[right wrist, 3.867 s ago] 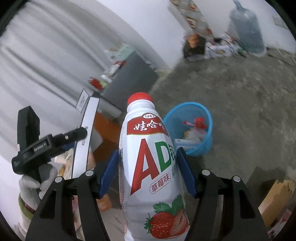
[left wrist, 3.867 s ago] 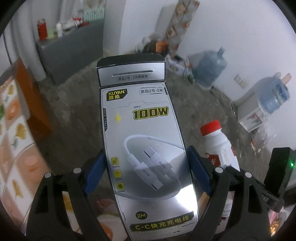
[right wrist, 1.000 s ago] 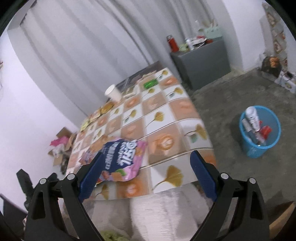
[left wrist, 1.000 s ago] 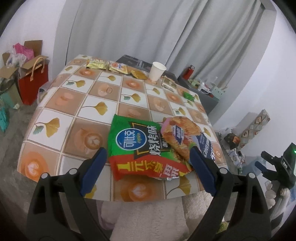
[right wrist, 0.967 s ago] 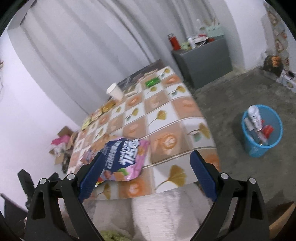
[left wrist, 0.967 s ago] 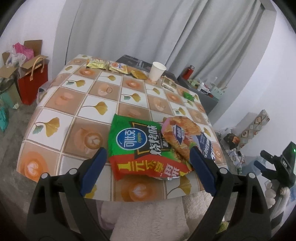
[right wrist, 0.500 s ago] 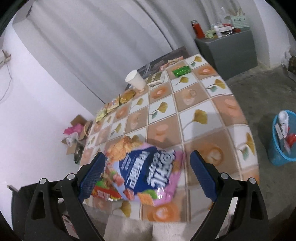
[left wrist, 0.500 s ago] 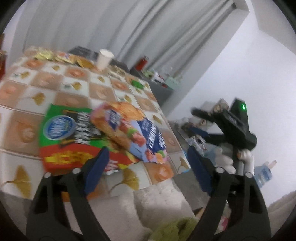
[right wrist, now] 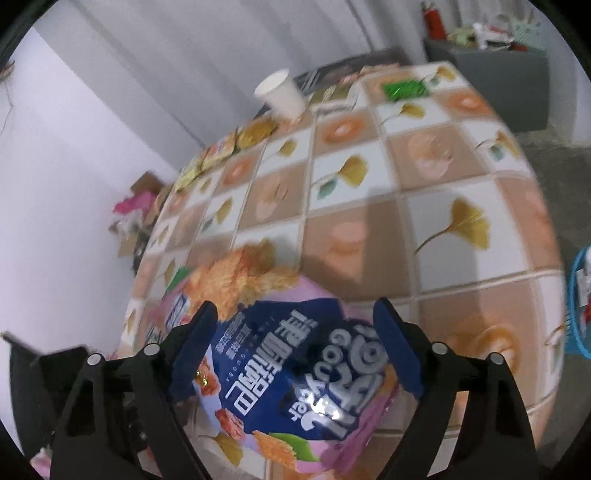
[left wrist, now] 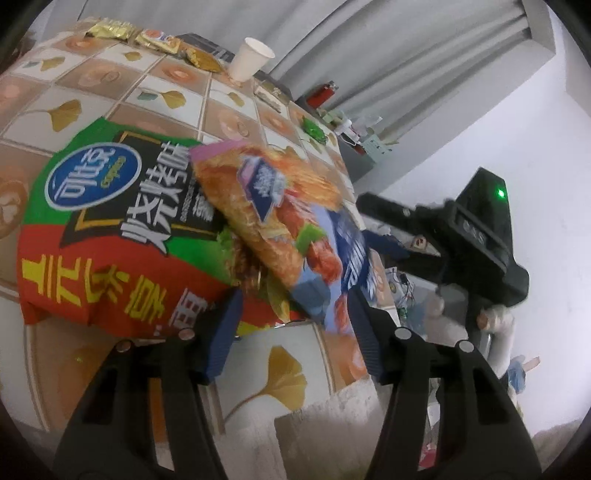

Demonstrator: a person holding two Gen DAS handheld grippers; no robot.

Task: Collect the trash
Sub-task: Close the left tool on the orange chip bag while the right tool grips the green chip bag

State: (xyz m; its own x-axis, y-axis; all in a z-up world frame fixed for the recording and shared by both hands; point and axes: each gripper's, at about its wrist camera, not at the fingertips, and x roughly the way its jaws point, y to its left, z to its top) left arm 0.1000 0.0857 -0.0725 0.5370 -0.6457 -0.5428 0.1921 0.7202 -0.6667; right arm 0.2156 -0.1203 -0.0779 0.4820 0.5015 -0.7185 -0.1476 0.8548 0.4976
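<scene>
A green and red chip bag (left wrist: pixel 110 221) lies near the front edge of the tiled table (left wrist: pixel 284 373). A pink and blue snack bag (left wrist: pixel 280 218) overlaps its right side. My left gripper (left wrist: pixel 295 326) hangs low over the front edge, its jaws closing. The lower corners of both bags sit between its fingers, and I cannot tell whether the pads press on them. In the right wrist view the pink and blue snack bag (right wrist: pixel 295 369) fills the gap of my right gripper (right wrist: pixel 299 343). Those jaws are closing too, with the pads beside the bag's edges.
A white paper cup (right wrist: pixel 280 94) stands at the table's far side beside several small wrappers (left wrist: pixel 110 29) and a green wrapper (right wrist: pixel 404 88). A blue basket (right wrist: pixel 580 306) sits on the floor to the right. The gloved hand (left wrist: pixel 495 325) holding the right gripper is close by.
The box and bottle I held earlier are gone from the jaws. Over the last second both grippers dropped toward the two bags, which now loom large, and both pairs of fingers narrowed.
</scene>
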